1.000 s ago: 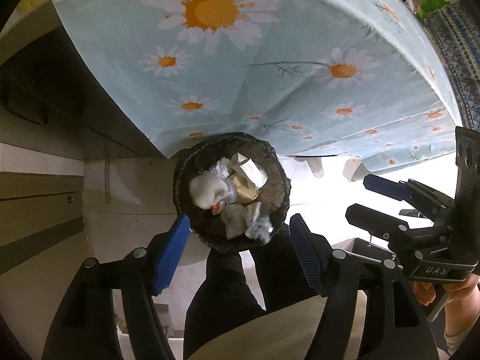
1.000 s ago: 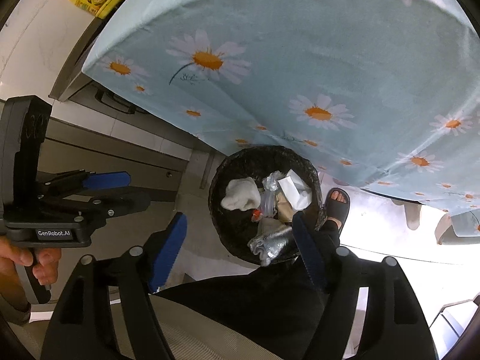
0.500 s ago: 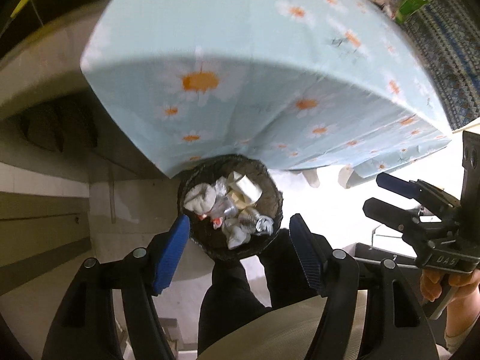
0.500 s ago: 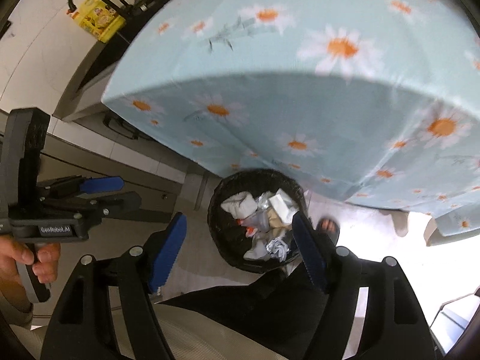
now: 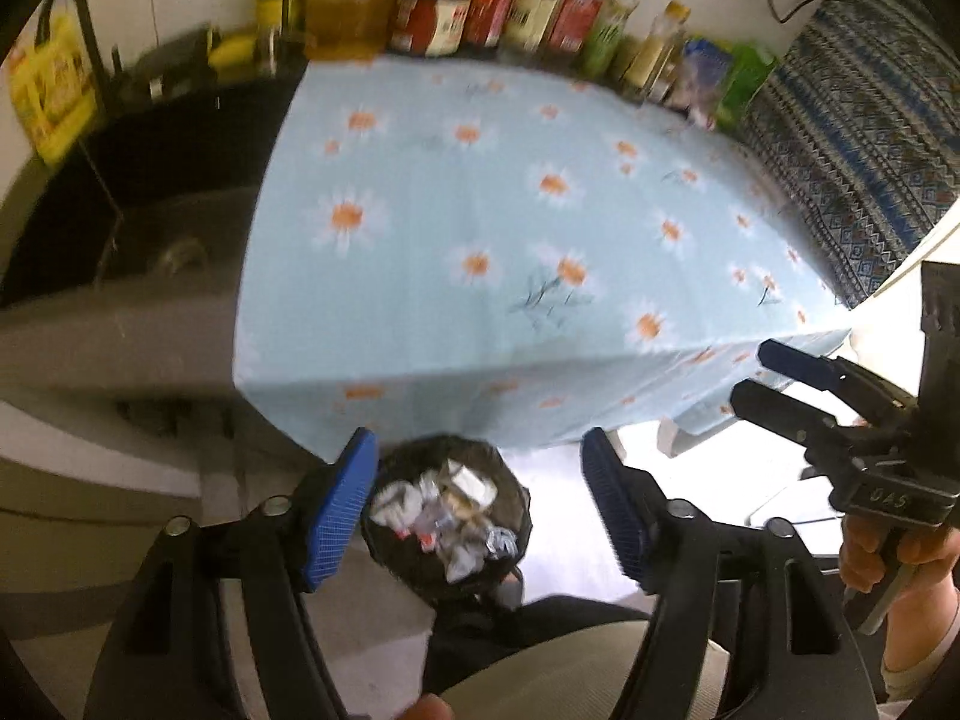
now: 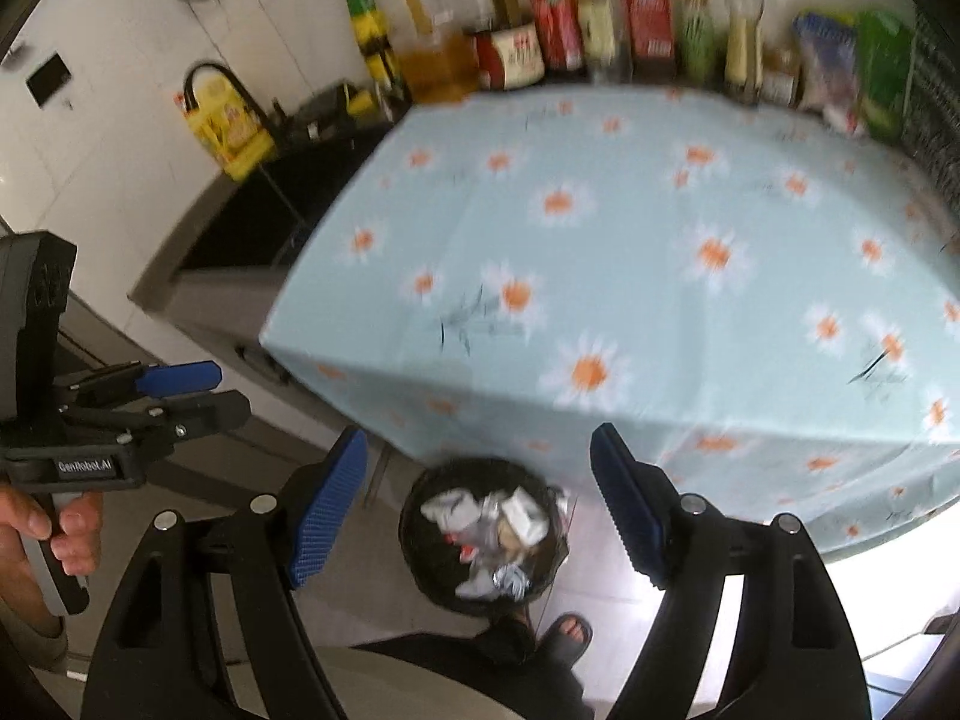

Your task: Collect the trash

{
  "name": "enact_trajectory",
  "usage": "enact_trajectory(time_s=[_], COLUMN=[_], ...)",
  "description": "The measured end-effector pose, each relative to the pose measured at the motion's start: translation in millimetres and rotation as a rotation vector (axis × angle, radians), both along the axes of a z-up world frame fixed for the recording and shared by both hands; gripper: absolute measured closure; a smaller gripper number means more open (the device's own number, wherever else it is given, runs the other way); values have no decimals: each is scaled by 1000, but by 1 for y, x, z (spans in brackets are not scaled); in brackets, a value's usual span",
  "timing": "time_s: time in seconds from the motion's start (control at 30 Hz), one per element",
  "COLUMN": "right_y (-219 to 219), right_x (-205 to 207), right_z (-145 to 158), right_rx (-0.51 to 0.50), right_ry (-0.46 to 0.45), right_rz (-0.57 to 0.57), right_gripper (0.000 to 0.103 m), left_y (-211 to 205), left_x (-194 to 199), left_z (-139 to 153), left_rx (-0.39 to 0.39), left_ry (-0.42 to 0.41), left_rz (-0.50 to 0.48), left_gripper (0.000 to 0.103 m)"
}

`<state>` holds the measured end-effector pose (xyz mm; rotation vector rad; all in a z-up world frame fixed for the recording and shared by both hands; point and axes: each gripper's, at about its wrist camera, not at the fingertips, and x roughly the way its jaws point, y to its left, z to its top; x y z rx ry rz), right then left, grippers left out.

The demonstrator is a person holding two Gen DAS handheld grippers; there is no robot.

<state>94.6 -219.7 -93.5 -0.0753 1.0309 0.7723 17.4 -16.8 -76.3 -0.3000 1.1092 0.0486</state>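
Left gripper: blue-padded jaws spread wide, just been opening further, nothing between the pads, only the view down to the floor. Right gripper: likewise wide apart, likewise just opened a little more, empty. Seen from the other camera in each case: right gripper at the right edge of the left wrist view, gripped at the handle by a hand; left gripper at the left edge of the right wrist view, handle in the left hand. Below both, framed between the jaws, a round black trash bin on the pale floor, just beside the table's near edge, lined in black and filled with crumpled white paper, foil and small wrappers. Beside the bin, a sandalled foot and dark trouser legs. Above, a table under a light blue daisy tablecloth, its top bare of trash. Along the far edge, a blurred row of bottles and jars. To the left, a dark sink with a black faucet and a yellow bag.
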Motion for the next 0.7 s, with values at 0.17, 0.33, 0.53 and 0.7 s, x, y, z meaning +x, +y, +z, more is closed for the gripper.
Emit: enact_trajectory(time_s=[0.17, 0.33, 0.53, 0.7], right_y=[-34, -69, -106, -127], right_x=[-4, -6, -10, -22], right_z=[43, 75, 100, 117], right_rx=[57, 95, 149, 181], right_ry=[-76, -130, -161, -201], right_rz=[-32, -58, -81, -89], right_gripper=[16, 13, 5, 5], left_y=[-25, -53, -73, -90], left_x=[-4, -10, -16, -29], left_z=[47, 80, 102, 115], left_rx=[73, 116, 144, 157], left_ry=[-78, -147, -180, -205], left_rz=[-11, -6, 29, 52], left_gripper=[24, 7, 7, 7])
